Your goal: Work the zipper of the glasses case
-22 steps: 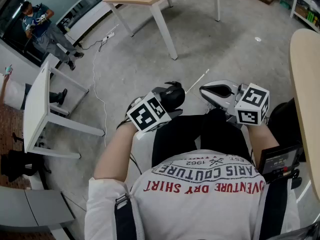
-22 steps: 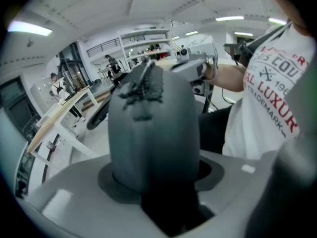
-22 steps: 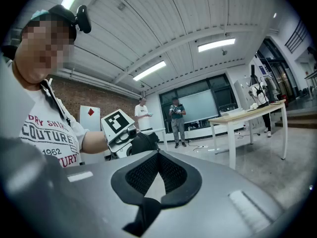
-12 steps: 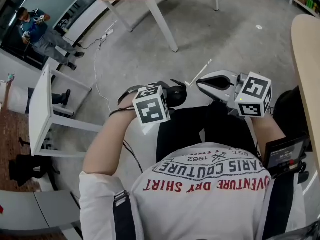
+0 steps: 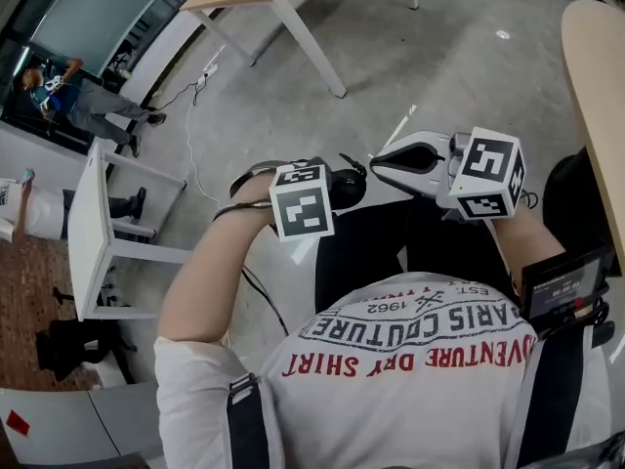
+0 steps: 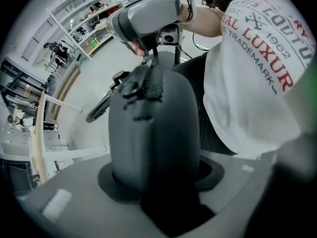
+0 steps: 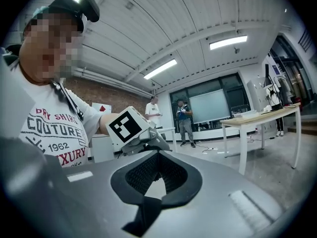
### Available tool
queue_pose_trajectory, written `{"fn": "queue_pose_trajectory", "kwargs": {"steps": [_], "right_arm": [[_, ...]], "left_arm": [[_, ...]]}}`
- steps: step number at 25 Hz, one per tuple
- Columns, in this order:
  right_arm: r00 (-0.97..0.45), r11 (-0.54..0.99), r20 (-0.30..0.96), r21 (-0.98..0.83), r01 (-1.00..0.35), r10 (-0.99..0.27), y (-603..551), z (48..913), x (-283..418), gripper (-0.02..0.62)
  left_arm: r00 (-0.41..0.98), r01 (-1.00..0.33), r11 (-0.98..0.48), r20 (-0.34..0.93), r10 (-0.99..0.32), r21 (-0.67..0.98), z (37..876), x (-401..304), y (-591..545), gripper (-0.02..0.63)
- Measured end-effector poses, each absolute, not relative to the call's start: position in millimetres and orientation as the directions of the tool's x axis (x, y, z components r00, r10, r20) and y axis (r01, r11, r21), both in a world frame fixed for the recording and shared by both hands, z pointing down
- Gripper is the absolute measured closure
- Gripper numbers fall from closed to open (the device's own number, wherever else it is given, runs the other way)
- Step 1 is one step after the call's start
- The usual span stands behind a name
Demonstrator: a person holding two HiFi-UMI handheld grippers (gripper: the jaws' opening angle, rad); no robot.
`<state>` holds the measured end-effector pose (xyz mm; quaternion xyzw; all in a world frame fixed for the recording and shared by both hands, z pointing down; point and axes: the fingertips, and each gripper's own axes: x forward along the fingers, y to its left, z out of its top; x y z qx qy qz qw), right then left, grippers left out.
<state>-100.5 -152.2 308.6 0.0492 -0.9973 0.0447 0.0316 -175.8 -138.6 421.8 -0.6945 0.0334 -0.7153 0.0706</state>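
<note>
Concrete floor (image 5: 439,57) underfoot. Left hand-held gripper (image 5: 337,189) clamps glasses case (image 6: 158,133); right hand-held gripper (image 5: 376,162) has closed in, pinching zipper pull (image 6: 148,58). Zipping can start.

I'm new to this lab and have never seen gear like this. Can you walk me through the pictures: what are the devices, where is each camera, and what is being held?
There is no robot here. A person in a white T-shirt holds a tool in each hand, and each tool ends in two jaws that pinch. The cubes with black squares are part of the tools.

The head view comes from a camera on the person's head and looks down at their arms and lap. The other two views come from cameras riding on each tool, looking along its jaws.

Nothing lies on a table, as the work happens in the air above the lap. The left gripper clamps a dark glasses case upright. The right gripper has its jaws closed at the top of the case and seems to pinch the zipper pull.
</note>
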Motion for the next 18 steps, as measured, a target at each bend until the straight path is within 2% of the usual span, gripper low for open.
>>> {"fn": "queue_pose_trajectory", "kwargs": {"steps": [1,2,3,9,18], "right_arm": [[-0.994,0.993,0.069,-0.083,-0.087,-0.081,-149,307,-102,0.564],[-0.995,0.994,0.071,-0.077,-0.072,-0.067,-146,306,-103,0.493],[-0.996,0.996,0.073,-0.068,-0.062,-0.057,-143,305,-104,0.486],[-0.994,1.0,0.107,0.01,-0.029,-0.029,-129,300,-117,0.486],[-0.988,1.0,0.157,0.016,-0.003,-0.005,-122,305,-131,0.486]], "left_arm": [[-0.028,0.057,-0.988,0.989,-0.145,-0.144,422,-175,-138,0.357],[-0.03,0.059,-0.988,0.989,-0.144,-0.142,422,-174,-138,0.358],[-0.032,0.06,-0.988,0.989,-0.143,-0.141,422,-173,-138,0.358],[-0.061,0.087,-0.987,0.988,-0.141,-0.135,418,-169,-134,0.359],[-0.146,0.175,-0.972,0.972,-0.185,-0.158,414,-167,-132,0.359]]}}
